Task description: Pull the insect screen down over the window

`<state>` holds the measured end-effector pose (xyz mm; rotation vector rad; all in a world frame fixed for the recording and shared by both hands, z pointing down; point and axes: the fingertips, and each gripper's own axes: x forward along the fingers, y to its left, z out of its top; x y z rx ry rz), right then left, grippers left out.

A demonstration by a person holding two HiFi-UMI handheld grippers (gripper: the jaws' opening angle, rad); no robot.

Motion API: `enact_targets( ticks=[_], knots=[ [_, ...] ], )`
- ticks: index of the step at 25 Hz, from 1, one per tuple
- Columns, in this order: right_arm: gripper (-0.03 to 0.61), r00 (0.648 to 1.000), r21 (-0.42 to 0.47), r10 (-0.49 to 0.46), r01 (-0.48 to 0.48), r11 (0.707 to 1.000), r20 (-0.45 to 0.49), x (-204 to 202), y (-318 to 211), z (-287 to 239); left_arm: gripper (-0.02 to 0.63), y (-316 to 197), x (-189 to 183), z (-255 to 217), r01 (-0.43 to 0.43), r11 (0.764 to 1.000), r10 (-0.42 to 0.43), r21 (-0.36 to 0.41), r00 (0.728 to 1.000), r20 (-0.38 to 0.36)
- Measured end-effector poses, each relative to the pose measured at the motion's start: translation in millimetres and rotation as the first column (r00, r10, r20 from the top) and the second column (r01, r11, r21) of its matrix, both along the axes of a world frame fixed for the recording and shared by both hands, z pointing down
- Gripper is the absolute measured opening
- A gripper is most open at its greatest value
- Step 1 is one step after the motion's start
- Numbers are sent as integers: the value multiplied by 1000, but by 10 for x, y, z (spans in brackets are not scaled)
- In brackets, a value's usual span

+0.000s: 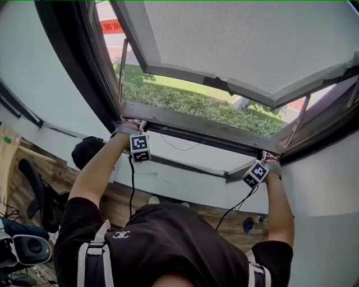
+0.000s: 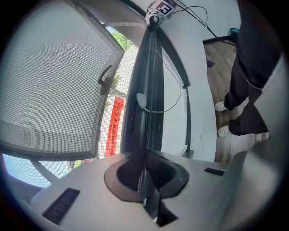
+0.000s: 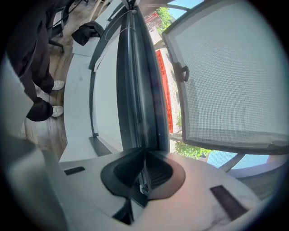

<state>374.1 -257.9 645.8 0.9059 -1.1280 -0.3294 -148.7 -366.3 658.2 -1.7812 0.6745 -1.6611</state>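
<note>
The insect screen's dark bottom bar point(image 1: 202, 126) lies low along the window's lower frame, and fine mesh shows across the opening above it. My left gripper point(image 1: 130, 126) is shut on the bar's left end, and the bar's thin edge point(image 2: 146, 90) runs away from its pads point(image 2: 145, 167). At the right end my right gripper point(image 1: 269, 160) is shut on the same bar point(image 3: 137, 90), whose edge is pinched between its pads point(image 3: 144, 169). From the left gripper view, the right gripper's marker cube point(image 2: 160, 9) shows at the bar's far end.
Beyond the mesh the window sash point(image 1: 241, 45) is tilted outward, with a handle point(image 2: 106, 79) on it; a hedge point(image 1: 190, 103) and a red banner point(image 2: 115, 122) are outside. A thin cable point(image 1: 179, 147) hangs on the white wall below. A black bag point(image 1: 87, 150) and an office chair point(image 1: 33, 185) stand lower left.
</note>
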Motion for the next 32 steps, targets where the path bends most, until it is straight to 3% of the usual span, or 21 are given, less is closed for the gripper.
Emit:
enact_targets(
  ticks=[5,11,16,22,27,32],
  knots=[
    [25,1000,14,-3,3,1000,-23,-2,-9,64,32,55,35,-13,11,1000,-11,-23,1000,0],
    [23,1000,-6,-4,4,1000,-23,-11,-57,70,32,-44,25,37,21,1000,-22,7,999,37],
    [23,998,84,10,-5,996,-65,11,-76,-48,32,-79,46,-92,-8,996,8,88,1000,9],
    [23,999,21,2,-1,1000,-46,1,-30,5,32,39,31,-62,0,1000,2,-31,998,68],
    [18,997,26,40,-38,999,-62,1,-41,83,29,-47,47,70,12,1000,-13,9,994,107],
    [18,997,-29,33,-35,999,-74,20,-25,88,31,-67,40,69,18,999,-20,31,998,56]
  ],
)
